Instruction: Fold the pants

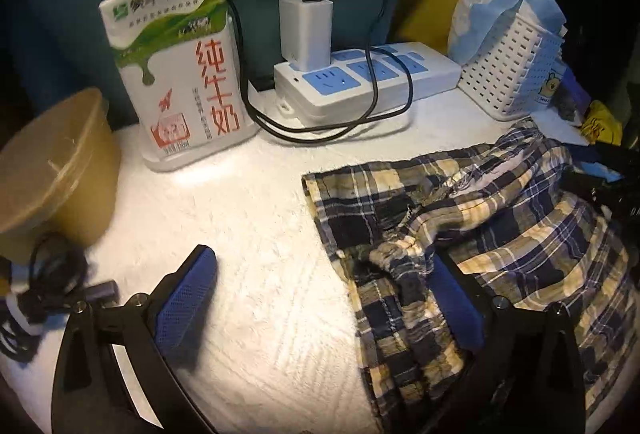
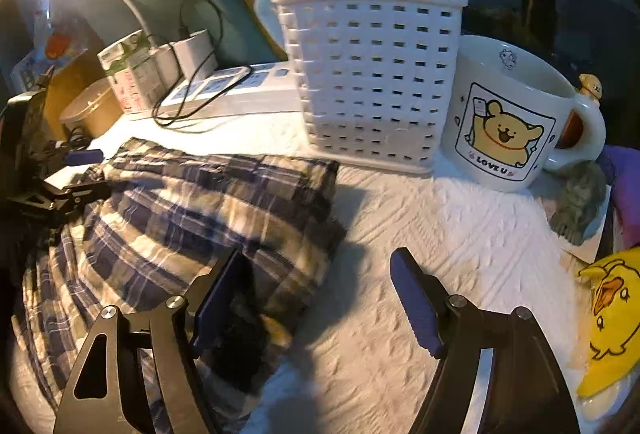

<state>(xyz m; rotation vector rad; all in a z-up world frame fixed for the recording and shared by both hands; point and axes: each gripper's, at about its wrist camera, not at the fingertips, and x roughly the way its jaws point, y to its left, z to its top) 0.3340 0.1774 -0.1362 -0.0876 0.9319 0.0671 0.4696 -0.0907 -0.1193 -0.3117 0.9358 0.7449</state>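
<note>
Plaid pants (image 1: 472,234) lie bunched on the white textured cloth (image 1: 256,234), mid-table, folded over w/ a frayed waistband edge facing your left gripper (image 1: 320,298). Its fingers stand wide apart, nothing pinched: left pad over bare cloth, right pad (image 1: 456,310) just at the pants' near-left edge, over or touching the fabric, can't tell which.

Your right gripper (image 2: 320,298) is open too, jaws wide, nothing held. Its left pad (image 2: 216,310) sits at the pants' right edge; right pad over bare cloth.

Room to move: open cloth left of the pants, up to the milk carton (image 1: 188,74) and brown bowl (image 1: 60,162). Cable bundle (image 1: 44,298) lies close beside your left gripper's outer side. Behind the pants: power strip (image 1: 360,82) w/ charger (image 1: 306,30) and looping black cord, then the white basket (image 2: 372,74), whose base is just beside the pants' far corner. Right side: bare cloth runs to the bear mug (image 2: 508,114), w/ a yellow duck item (image 2: 612,314) at the table edge.
</note>
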